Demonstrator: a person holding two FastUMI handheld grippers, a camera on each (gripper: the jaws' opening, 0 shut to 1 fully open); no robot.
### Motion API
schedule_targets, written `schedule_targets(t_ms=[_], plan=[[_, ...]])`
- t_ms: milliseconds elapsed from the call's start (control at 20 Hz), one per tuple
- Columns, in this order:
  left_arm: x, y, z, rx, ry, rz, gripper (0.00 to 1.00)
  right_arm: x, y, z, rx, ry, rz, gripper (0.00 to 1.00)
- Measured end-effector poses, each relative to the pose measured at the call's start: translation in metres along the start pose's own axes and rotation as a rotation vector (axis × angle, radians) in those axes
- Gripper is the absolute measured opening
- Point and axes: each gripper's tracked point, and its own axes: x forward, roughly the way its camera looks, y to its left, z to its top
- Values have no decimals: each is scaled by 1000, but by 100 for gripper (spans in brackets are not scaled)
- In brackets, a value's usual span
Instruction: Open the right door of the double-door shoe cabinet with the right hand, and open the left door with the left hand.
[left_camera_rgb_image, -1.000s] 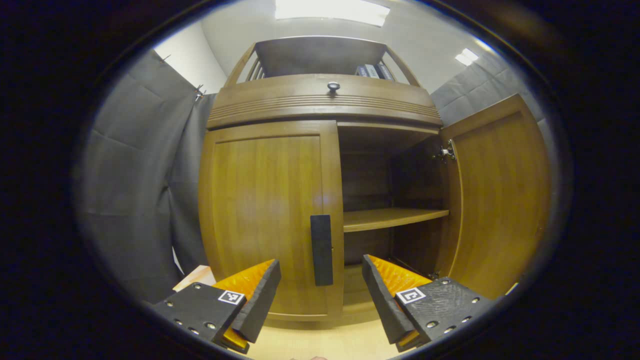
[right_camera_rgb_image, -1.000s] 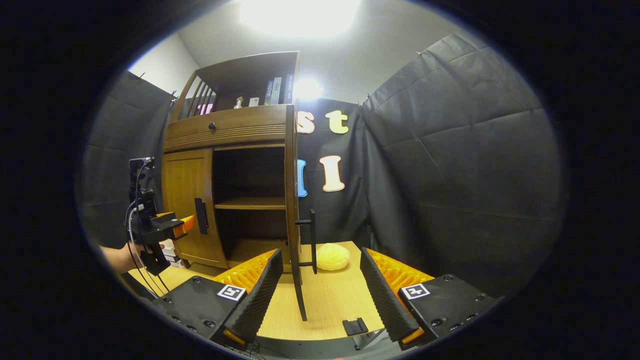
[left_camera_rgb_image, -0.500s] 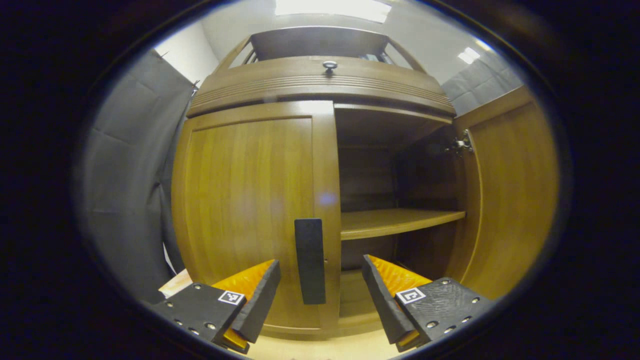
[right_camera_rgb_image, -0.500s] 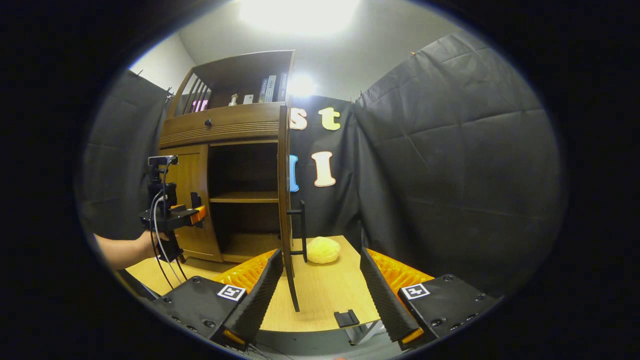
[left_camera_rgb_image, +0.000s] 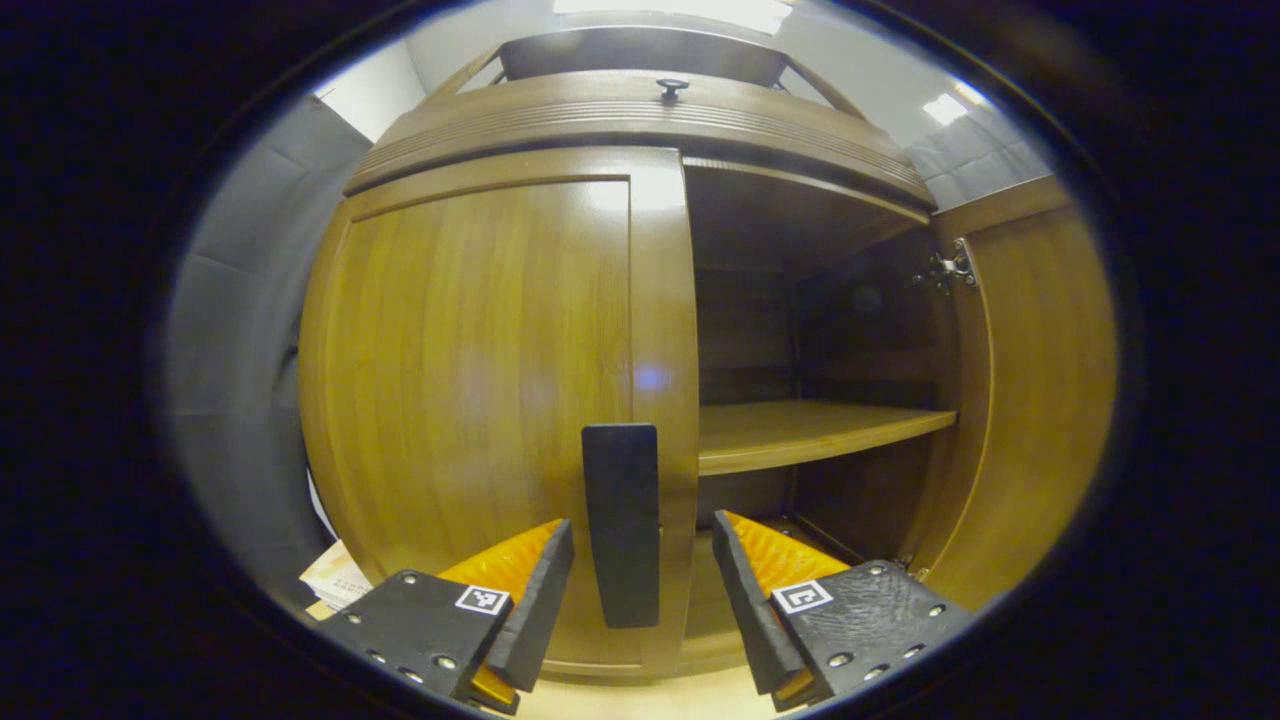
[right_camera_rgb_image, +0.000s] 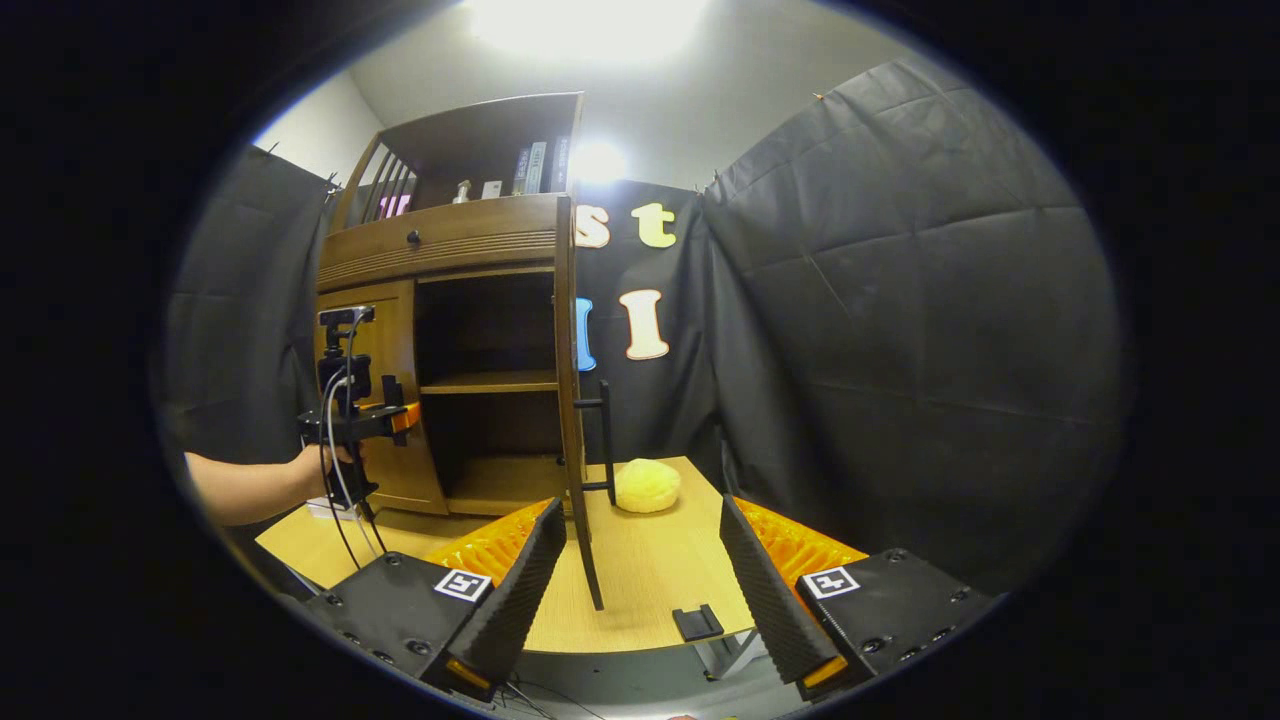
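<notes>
Fingers (left_camera_rgb_image: 745, 590) of both grippers spread; shoe cabinet (left_camera_rgb_image: 640, 110) right side bare-shelved, left door (left_camera_rgb_image: 480, 400) closed.

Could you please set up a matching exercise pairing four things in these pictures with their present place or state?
Column one:
1. left door
2. right door
3. left door's handle
4. yellow round object

Column two:
A. swung open
B. lying on the table beside the cabinet
C. closed
D. between the left gripper fingers, not yet clamped

Pairs: 1-C, 2-A, 3-D, 4-B
</notes>
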Motion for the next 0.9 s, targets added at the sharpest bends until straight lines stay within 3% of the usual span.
schedule_targets(t_ms=[50,100,150,200,300,400,450,550,600,650,700,750,800,900], plan=[[1,9,5,11,-16,55,69,1,3,0,-7,1,5,92],[5,13,7,4,-19,66,57,2,6,2,-12,-1,13,97],[5,11,9,-13,-7,77,45,2,10,4,-12,-4,25,92],[4,12,9,-26,-3,82,34,4,15,6,-13,-5,40,97],[5,11,8,-30,2,90,31,7,19,7,-24,-1,61,92],[2,12,7,-30,2,105,28,11,20,13,-25,-4,64,92],[1,13,6,-33,4,112,27,12,22,16,-14,-9,69,97],[-3,12,8,-43,6,107,24,13,26,19,10,-15,76,92],[-5,12,8,-51,7,100,22,14,25,19,17,-19,78,97],[-8,11,9,-54,6,96,21,15,26,19,20,-21,80,92],[-13,11,9,-52,5,94,19,15,26,19,24,-24,82,97],[-19,12,9,-48,2,94,19,16,26,20,30,-27,87,92],[-24,13,9,-48,0,96,20,16,27,20,38,-29,93,97],[-35,15,10,-54,-4,95,22,18,32,23,44,-44,103,97]])
